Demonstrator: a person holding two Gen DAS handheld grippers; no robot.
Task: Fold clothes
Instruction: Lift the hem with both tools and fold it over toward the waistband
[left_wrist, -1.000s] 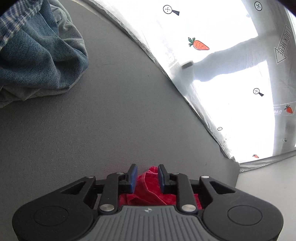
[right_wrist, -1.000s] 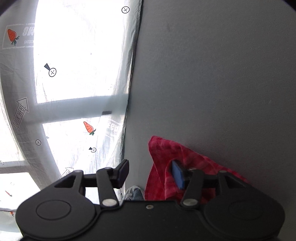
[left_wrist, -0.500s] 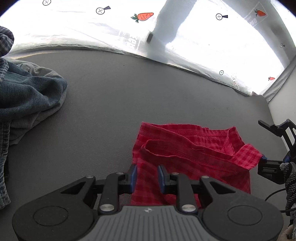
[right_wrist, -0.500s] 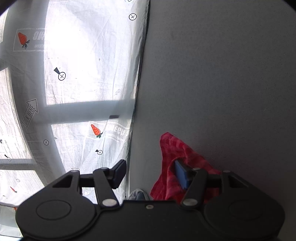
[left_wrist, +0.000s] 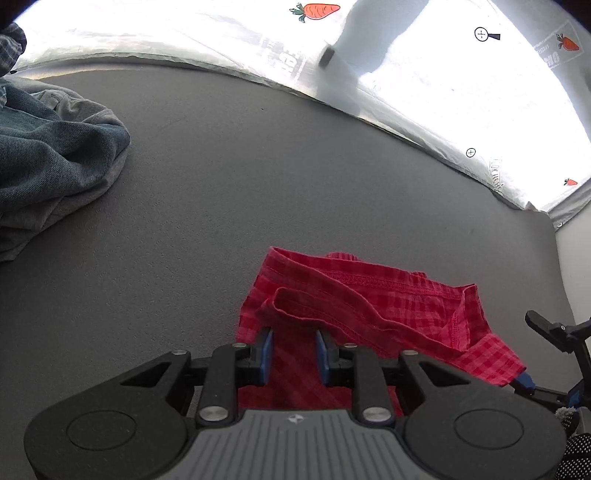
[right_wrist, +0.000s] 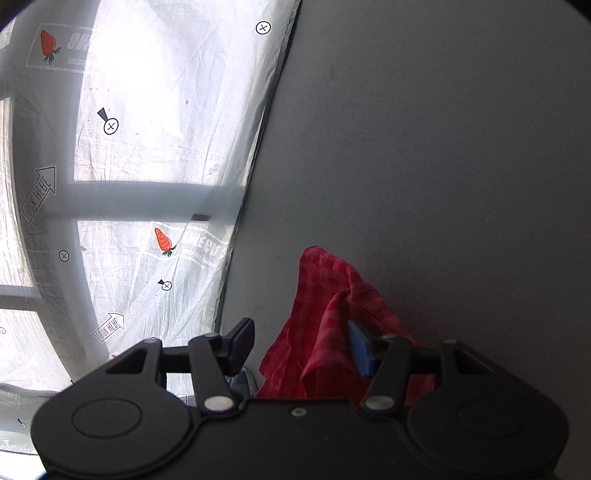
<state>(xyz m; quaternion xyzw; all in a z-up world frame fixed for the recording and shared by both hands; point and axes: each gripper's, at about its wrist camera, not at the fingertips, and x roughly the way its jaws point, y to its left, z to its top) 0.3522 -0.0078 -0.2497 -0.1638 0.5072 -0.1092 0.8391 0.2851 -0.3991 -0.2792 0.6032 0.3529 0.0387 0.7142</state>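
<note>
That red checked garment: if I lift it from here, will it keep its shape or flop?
Probably flop. The red checked garment already lies in soft folds with a curled hem on the grey table. It looks thin, so likely light. In the right wrist view it drapes limply by the right gripper, so unheld corners would likely sag.

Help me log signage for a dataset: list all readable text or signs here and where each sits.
"LOOK HERE", mirrored, inside arrows on the white sheet: one arrow, another.
Carrot pictures and crossed-circle marks on the same sheet.
Grey lettering beside the carrots: too blurred to read.
Red checked garment: no text.
</note>
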